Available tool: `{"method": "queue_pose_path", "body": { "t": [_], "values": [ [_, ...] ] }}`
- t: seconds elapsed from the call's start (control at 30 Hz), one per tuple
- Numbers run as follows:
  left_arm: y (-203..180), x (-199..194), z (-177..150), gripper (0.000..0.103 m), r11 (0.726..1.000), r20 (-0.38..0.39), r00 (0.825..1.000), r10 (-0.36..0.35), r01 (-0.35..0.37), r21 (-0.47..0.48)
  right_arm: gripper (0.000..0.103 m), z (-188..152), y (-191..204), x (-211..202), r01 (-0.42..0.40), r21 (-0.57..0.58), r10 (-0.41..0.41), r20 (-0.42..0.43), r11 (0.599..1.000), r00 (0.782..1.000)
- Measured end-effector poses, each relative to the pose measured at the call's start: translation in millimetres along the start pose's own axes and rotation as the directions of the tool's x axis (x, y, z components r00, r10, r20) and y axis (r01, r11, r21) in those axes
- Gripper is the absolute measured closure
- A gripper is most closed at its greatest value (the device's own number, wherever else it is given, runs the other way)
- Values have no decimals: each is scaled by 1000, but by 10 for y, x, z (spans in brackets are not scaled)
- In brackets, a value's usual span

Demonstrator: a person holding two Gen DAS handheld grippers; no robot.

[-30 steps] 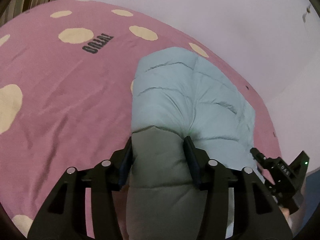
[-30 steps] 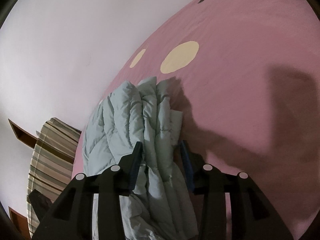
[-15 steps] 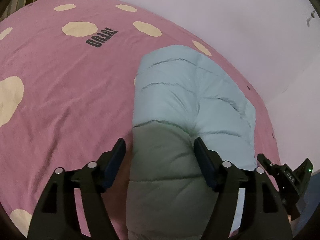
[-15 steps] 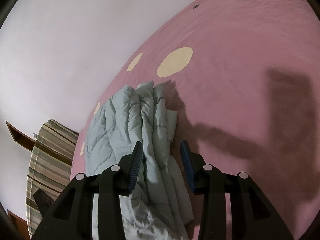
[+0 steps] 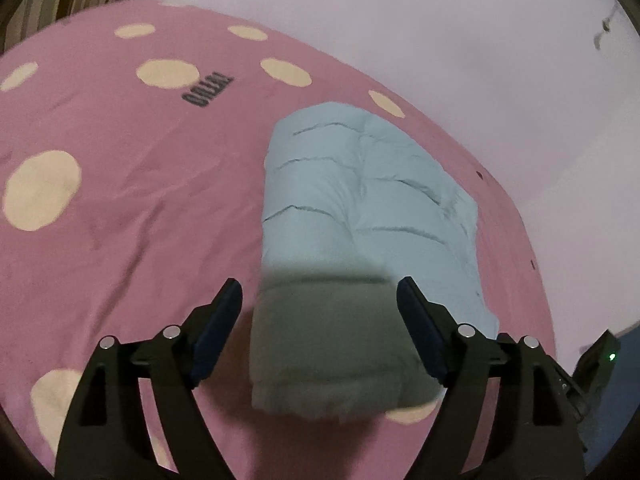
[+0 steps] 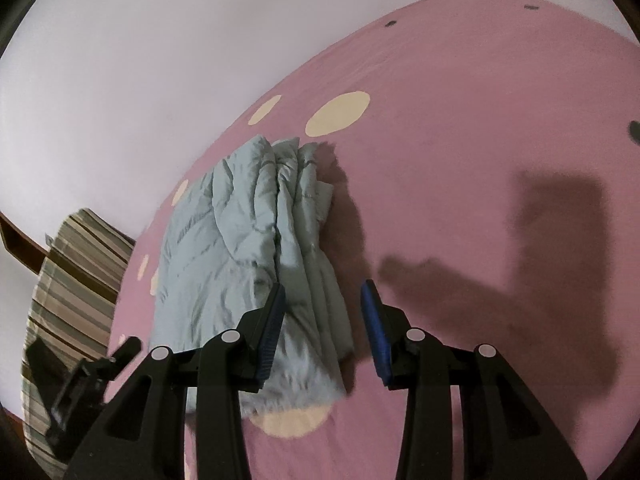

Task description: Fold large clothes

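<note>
A light blue puffer jacket (image 5: 360, 192) lies folded into a thick block on the pink bedspread (image 5: 120, 200). My left gripper (image 5: 320, 284) hovers over its near, shaded end. Its jaws are opening wide, and both pads stand clear of the fabric. In the right wrist view the jacket (image 6: 248, 240) shows its stacked edges. My right gripper (image 6: 323, 286) is open above its near corner. The cloth lies under the left finger, and bare bedspread (image 6: 460, 160) shows by the right finger. Each gripper appears at the other view's edge: the right gripper (image 5: 596, 364) and the left gripper (image 6: 88, 376).
The bedspread has cream dots and a dark printed word (image 5: 208, 90). A striped cushion (image 6: 68, 280) sits at the bed's end, against a pale wall (image 5: 400, 20). A dark shadow of a gripper (image 6: 560, 260) falls on open bed to the right of the jacket.
The left jaws spread and let go of the jacket's near end, then drew back. The right gripper pulled back and up, so the jacket no longer fills its gap.
</note>
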State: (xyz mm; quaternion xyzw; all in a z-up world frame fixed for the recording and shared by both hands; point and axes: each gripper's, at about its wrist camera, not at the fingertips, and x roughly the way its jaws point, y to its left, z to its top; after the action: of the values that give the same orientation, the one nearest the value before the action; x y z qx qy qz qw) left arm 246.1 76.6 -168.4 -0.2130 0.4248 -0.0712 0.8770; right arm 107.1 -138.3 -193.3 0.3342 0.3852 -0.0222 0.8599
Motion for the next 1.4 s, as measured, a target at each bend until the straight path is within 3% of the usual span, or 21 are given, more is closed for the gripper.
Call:
{"method": "queue_pose_path", "body": {
  "t": [0.03,0.07,0.13,0.23,0.33,0.67,0.8,0.97,1.4],
  "values": [
    [-19,-68,-41,23,1000,11,1000,15,-15,13,61,-27,18,-63,13,-15,-13,4,1000,1000],
    [-32,-121,-71,23,999,20,1000,24,-24,23,50,-52,36,-120,29,-28,-28,15,999,999],
    [-68,-269,-161,22,998,45,998,50,-52,46,38,-101,74,-248,57,-54,-55,50,997,997],
    [-104,-461,-258,13,993,78,993,87,-93,70,37,-152,165,-375,89,-101,-82,68,991,994],
    [-149,-680,-327,12,985,124,984,129,-142,103,32,-212,271,-549,125,-152,-111,101,980,989],
    [-441,-1279,-448,7,930,288,927,241,-305,205,24,-355,763,-999,259,-325,-174,266,910,948],
    [-483,-1388,-498,7,922,300,919,254,-324,211,23,-426,904,-1149,287,-367,-167,325,885,931],
    [-515,-1459,-525,7,920,310,914,261,-333,207,23,-477,1005,-1244,285,-388,-147,347,876,926],
    [-632,-1542,-558,7,930,317,925,210,-289,227,23,-570,1129,-1281,296,-414,-142,364,861,921]
  ]
}}
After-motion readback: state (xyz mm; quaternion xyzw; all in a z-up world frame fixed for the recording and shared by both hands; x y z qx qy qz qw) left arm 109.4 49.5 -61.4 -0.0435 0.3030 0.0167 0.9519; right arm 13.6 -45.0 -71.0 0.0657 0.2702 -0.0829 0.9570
